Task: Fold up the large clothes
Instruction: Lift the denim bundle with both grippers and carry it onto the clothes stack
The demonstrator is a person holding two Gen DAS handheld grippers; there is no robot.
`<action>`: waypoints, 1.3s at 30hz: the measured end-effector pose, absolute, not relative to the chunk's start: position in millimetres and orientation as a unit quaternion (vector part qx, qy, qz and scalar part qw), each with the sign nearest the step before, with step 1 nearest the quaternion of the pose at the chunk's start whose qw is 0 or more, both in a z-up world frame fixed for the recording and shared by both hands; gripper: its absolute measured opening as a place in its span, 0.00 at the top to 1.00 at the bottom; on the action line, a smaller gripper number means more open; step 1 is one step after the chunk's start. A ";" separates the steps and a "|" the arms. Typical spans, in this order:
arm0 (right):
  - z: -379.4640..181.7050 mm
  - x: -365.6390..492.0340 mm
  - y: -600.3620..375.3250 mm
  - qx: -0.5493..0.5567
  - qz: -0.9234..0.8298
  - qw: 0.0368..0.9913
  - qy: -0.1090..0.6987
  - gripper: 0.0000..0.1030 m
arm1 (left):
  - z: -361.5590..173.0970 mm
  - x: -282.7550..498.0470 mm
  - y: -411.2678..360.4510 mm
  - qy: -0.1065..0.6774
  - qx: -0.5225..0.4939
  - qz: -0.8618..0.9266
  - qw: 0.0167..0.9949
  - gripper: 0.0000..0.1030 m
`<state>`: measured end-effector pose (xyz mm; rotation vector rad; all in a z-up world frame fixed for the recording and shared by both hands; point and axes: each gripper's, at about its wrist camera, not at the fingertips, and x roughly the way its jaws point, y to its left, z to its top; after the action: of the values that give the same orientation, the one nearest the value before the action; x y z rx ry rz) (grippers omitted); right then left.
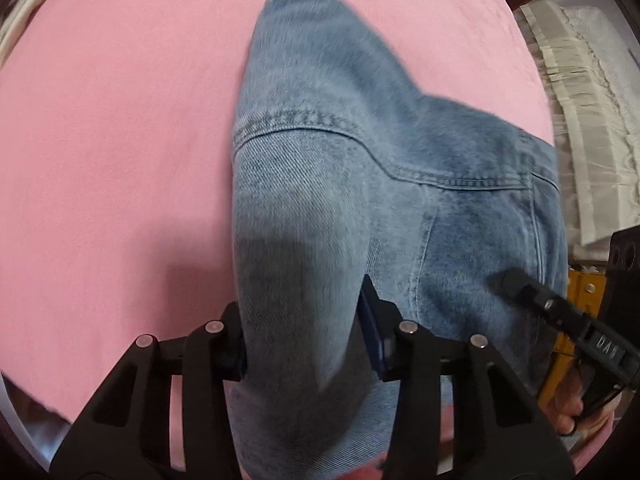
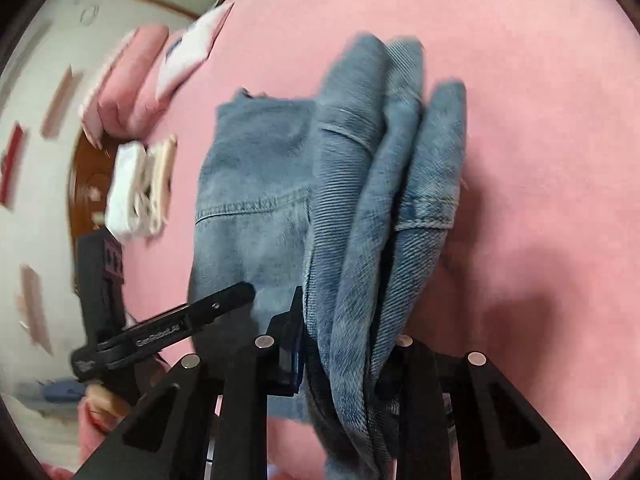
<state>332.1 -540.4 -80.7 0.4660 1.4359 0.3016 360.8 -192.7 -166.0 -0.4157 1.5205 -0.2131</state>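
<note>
Nearest to the left wrist camera, the left claw (image 1: pixel 304 344) is clamped on a thick fold of one blue denim garment (image 1: pixel 360 168), its two fingers (image 1: pixel 230 344) pressed against either side of the cloth. From that grip the denim runs up and away over a pink bed cover (image 1: pixel 112 140), with two stitched seams crossing it and one tapered end at the far edge. To the right of the fold, the right claw (image 1: pixel 516 280) reaches in against the denim from the side, and part of a hand (image 1: pixel 566 400) shows behind it. Beyond the bed on that side lies a heap of pale fabric (image 1: pixel 580 120)

In the right wrist view, the right claw (image 2: pixel 344 344) is narrowed onto a bunch of the same denim garment (image 2: pixel 360 200), gathered into three or so hanging folds between its pads (image 2: pixel 290 344). The left claw (image 2: pixel 224 300) comes in from the left and touches the flatter denim panel; whether it grips cannot be told from this angle. Fingertips of a hand (image 2: pixel 104 400) show beneath it. Farther off, on the pink bed cover (image 2: pixel 540 120), sit one pink folded stack (image 2: pixel 128 84) and one white and cream bundle (image 2: pixel 140 192), both blurred
</note>
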 end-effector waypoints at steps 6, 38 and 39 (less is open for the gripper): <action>-30.6 281.6 -498.5 0.190 0.162 0.690 0.680 0.79 | -123.5 283.4 -146.4 0.699 -0.201 -0.086 0.681 0.63; 141.3 432.5 119.4 0.136 0.364 0.804 0.450 0.83 | 154.9 415.2 461.5 0.549 -0.125 0.042 0.826 0.64; 143.8 449.3 134.4 0.137 0.366 0.807 0.442 0.83 | 163.4 432.4 474.6 0.543 -0.121 0.046 0.830 0.64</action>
<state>449.3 134.4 143.8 0.2922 0.9456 0.7832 432.4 474.6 163.4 -0.2567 1.1518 0.0969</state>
